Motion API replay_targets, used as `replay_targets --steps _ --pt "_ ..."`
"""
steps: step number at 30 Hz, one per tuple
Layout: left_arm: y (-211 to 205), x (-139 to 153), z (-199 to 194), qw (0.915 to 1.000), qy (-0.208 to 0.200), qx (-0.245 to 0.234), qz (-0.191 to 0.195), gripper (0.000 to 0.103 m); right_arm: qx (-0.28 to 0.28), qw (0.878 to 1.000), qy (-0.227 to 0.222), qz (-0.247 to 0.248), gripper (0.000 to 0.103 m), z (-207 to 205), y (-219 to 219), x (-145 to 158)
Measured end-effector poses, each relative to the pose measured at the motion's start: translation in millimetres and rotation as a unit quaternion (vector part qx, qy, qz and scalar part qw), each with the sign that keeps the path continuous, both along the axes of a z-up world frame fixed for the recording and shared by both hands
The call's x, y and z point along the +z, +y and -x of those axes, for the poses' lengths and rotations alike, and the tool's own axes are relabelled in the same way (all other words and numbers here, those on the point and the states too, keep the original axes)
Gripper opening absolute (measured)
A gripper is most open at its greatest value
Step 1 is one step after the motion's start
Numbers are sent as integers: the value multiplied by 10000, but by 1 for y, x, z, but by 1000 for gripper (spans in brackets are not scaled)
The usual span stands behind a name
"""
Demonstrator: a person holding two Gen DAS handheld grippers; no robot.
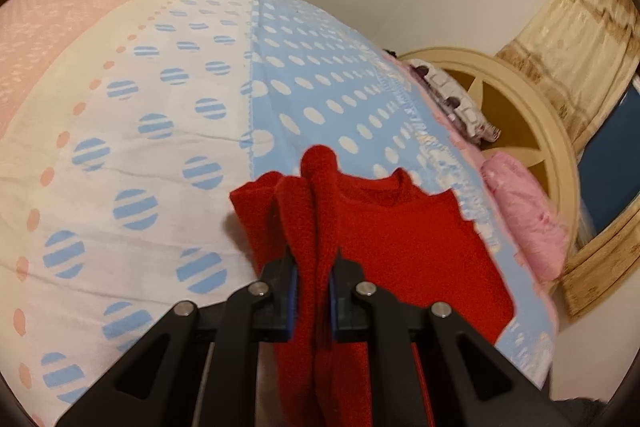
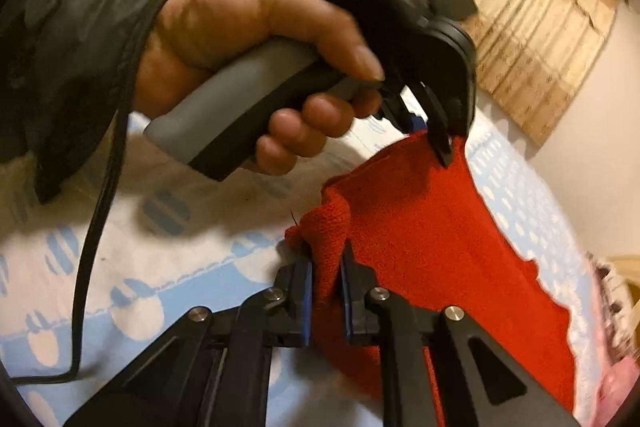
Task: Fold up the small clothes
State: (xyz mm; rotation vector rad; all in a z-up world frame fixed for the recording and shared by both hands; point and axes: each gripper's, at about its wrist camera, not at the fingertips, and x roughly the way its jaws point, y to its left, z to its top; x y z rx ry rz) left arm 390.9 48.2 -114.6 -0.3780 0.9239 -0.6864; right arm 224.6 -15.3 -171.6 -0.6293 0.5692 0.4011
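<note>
Between the blue-padded fingers of the left gripper [image 1: 313, 281] a bunched, doubled edge of the red fleecy knit garment [image 1: 400, 247] is clamped, the cloth standing up past the fingertips in several folds. The right gripper [image 2: 326, 269] is likewise clenched on a gathered corner of the same red garment [image 2: 440, 247], with fabric pinched tight between its pads. In the right wrist view the left gripper [image 2: 434, 131] is seen from outside, held by a bare hand [image 2: 256, 59] in a dark sleeve, its tips biting the far upper edge of the cloth.

The garment is held up off the dotted blue-and-white bedsheet [image 1: 168, 99] at both pinched corners, the rest of it draping down toward the bed; whether its lower part rests on the sheet cannot be told. In the left wrist view a round neckline is seen at the top of the panel, away from the camera. The long axis appears to run from that neck opening back toward the holder, while the line between the two grips crosses it.

The step in hand is judged to be a fold in progress, with one edge lifted for carrying over. Next, both corners would need to be moved together at equal height and laid flat onto the rest of the cloth, so that edges align before the fingers are released. A pink pillow [image 1: 524, 215] lies well apart at the bedhead.
</note>
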Motion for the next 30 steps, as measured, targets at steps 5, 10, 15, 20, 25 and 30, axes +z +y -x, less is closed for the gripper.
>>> replay_targets --steps 5,10,15,20,25,30 --pt "-14 26 3 9995 -76 3 306 12 -34 9991 -298 -311 9 14 -33 28" --pt "-57 64 7 9980 -396 -153 459 12 -479 9924 -518 -1005 8 26 -99 70" --pt "-109 83 6 9964 -560 -342 540 12 -940 9800 -666 -1624 8 41 -164 95" --pt "-173 83 8 9949 -626 -701 354 12 -1436 9667 -509 -2058 8 48 -223 92" --pt "-242 65 9 9928 -560 -1057 -2 12 -1929 9500 -299 -2437 8 50 -270 75" --pt "-295 43 12 9886 -505 -1348 -438 12 -2446 9260 17 -2877 8 48 -317 62"
